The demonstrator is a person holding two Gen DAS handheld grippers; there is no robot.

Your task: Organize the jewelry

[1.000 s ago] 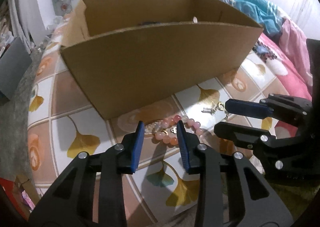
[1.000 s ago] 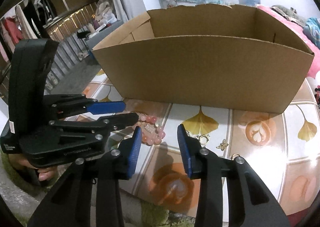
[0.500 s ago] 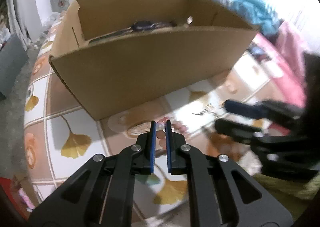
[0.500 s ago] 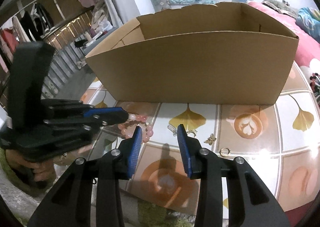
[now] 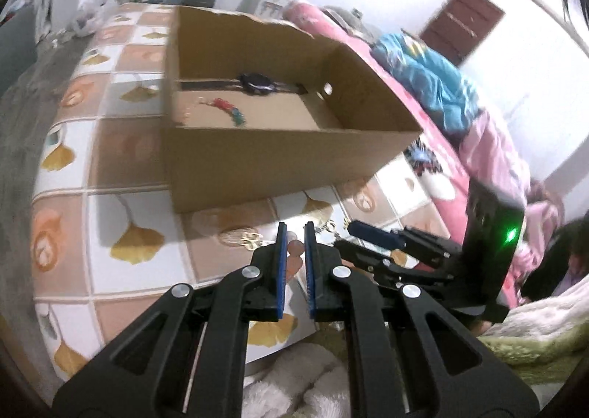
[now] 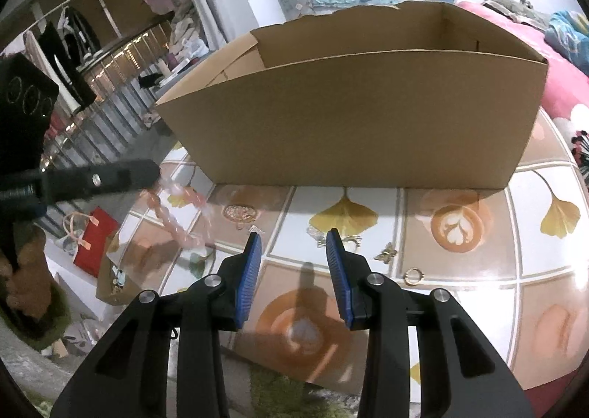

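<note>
The left gripper point(image 5: 294, 239) is pinching a pink beaded bracelet point(image 6: 176, 219), which is hanging clear of the tiled bench point(image 5: 121, 204); its jaws have just been closing on the beads. At twelve o'clock, the open brown cardboard box point(image 5: 279, 164) is holding a dark wristwatch point(image 5: 257, 83) and a small red-and-green trinket point(image 5: 228, 108). The right gripper point(image 6: 294, 245) is hovering half open and empty over small gold pieces point(image 6: 414, 274) lying on the bench.
</note>
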